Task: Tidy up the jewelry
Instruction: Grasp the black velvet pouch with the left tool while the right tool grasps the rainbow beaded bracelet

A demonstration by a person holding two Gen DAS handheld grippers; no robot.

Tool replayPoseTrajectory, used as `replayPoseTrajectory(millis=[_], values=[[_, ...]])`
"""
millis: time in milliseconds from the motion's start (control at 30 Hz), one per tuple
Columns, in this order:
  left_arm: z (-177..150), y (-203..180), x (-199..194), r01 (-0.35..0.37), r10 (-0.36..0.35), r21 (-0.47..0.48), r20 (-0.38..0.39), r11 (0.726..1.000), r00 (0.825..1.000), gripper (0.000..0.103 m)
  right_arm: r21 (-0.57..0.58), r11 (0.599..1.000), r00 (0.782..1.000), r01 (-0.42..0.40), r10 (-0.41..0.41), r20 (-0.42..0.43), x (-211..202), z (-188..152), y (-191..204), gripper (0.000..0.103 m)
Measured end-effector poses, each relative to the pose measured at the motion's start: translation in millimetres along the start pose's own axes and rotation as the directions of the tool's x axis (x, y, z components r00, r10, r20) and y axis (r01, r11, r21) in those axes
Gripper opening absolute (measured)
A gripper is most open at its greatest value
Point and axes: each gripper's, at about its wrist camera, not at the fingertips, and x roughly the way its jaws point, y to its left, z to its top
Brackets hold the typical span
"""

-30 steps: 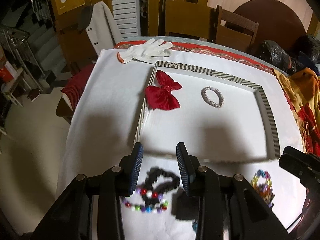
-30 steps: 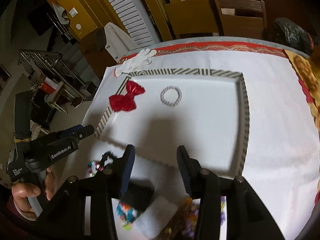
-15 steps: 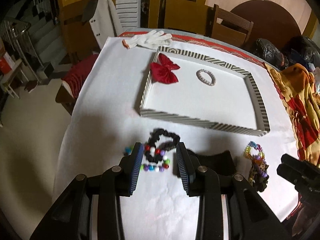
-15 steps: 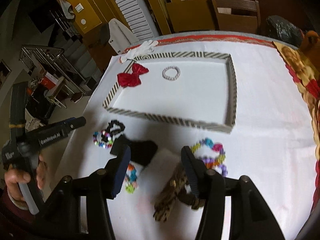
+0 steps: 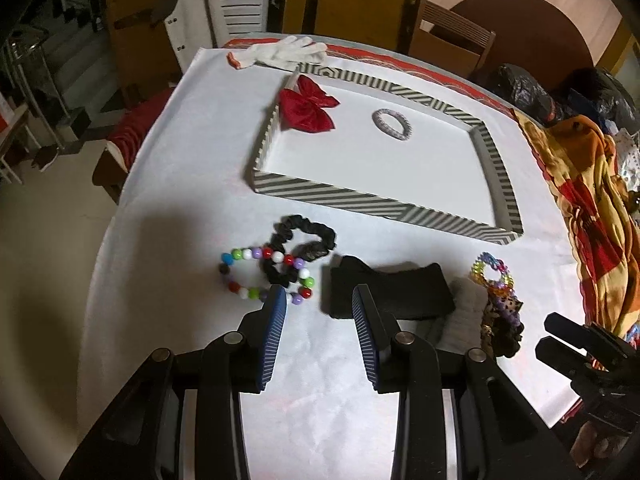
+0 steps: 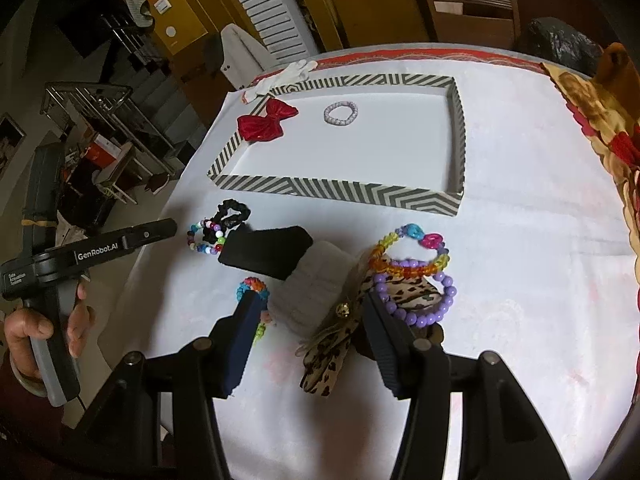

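Striped tray (image 6: 340, 190): shallow, white inside, flat mid-desk toward the far edge. Holds a red bow (image 6: 266, 120) at its far left corner and a pale woven ring (image 6: 341, 114) beside it.

On the desk (image 6: 520, 240) by the near edge: bead bracelet (image 5: 264, 276) overlapping a black scrunchie (image 5: 304, 240); black band (image 5: 388, 292); white band (image 6: 316, 288); leopard-print bow (image 6: 340, 332); purple bead bracelet (image 6: 424, 304); multicoloured chain (image 6: 412, 252).

A tray (image 5: 384, 200) sits mid-table; inside it a bow (image 5: 306, 108) lies at the far left corner, a hair tie (image 5: 393, 125) to its right. Before the tray, a beaded bracelet (image 5: 264, 276) overlaps a scrunchie (image 5: 298, 246); right of them lies a folded cloth (image 5: 390, 290).
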Motion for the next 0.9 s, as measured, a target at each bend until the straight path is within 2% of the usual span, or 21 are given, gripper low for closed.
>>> replayPoseTrajectory(millis=[233, 367, 467, 600, 900], values=[[-1, -1, 10, 0.034, -0.034, -0.009, -0.033, 0.999, 0.999, 0.031, 0.013, 1.0, 1.0, 0.019, -0.019, -0.002, -8, -5, -14, 0.056], [0, 0, 16, 0.044, -0.045, -0.029, -0.051, 0.999, 0.998, 0.031, 0.013, 0.997, 0.997, 0.077, -0.077, 0.013, -13, -12, -31, 0.056], [1, -3, 18, 0.044, -0.046, -0.022, -0.056, 0.999, 0.997, 0.032, 0.044, 0.995, 0.996, 0.087, -0.087, -0.002, -8, -12, -46, 0.056], [3, -9, 18, 0.04, -0.041, -0.009, -0.049, 0.999, 0.998, 0.031, 0.116, 0.989, 0.996, 0.09, -0.093, 0.017, -1, -2, -64, 0.056], [5, -18, 23, 0.042, -0.042, 0.01, -0.054, 0.999, 0.998, 0.031, 0.079, 0.991, 0.993, 0.111, -0.114, 0.037, 1, 17, -57, 0.056]])
